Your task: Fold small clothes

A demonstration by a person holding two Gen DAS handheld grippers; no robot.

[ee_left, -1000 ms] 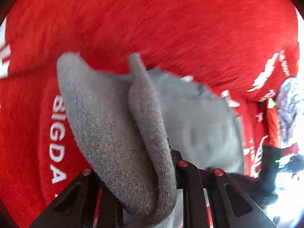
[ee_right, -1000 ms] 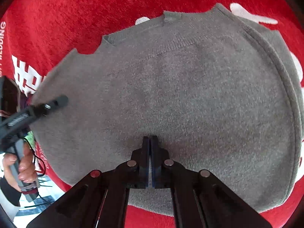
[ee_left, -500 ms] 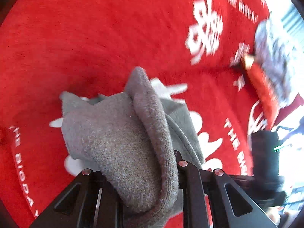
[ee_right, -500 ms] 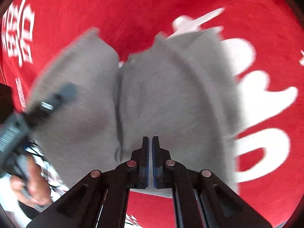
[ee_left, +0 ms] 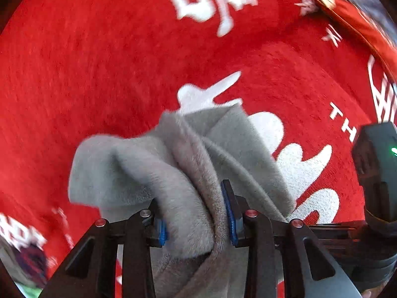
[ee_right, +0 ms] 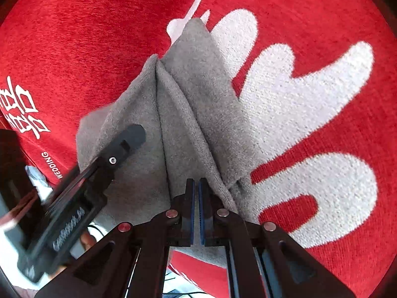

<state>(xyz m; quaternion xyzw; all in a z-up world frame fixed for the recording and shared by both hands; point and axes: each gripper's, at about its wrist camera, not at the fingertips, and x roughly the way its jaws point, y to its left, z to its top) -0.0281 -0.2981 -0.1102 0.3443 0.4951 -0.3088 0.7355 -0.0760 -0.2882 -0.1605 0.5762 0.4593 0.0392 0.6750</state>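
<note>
Since the earlier frames, the grey garment [ee_left: 188, 173] is no longer spread flat over the red cloth [ee_left: 99, 74]; it is now gathered into folds, and both views look at another part of the white print.

In the left wrist view, the left hand-held gripper [ee_left: 196, 211] has just been opening its jaws. A thick bunch of the grey garment sits between them. The blue pad [ee_left: 229, 211] on the right side lies against a rolled hem, and the blue pad on the left side shows beside the fabric, so the hold looks loose (I cannot tell if it presses on the fabric). The garment hangs forward from the jaws in several ridges and reaches down to the red cloth, over a large white figure. At the right edge a dark device with a small green light [ee_left: 379, 173] stands near the camera. A red and patterned thing at the top right is blurred.

In the right wrist view, the right hand-held gripper [ee_right: 195, 211] has its jaws nearly together, with only a thin slit between the blue pads. The garment's lower edge passes behind the fingertips, and whether a thin layer is pinched there I cannot tell. The garment rises from there to a point, with two long creases. The left hand-held gripper's dark finger [ee_right: 124, 144] lies over the left part of the garment. The red cloth covers the tabletop, with big white shapes on the right.
</note>
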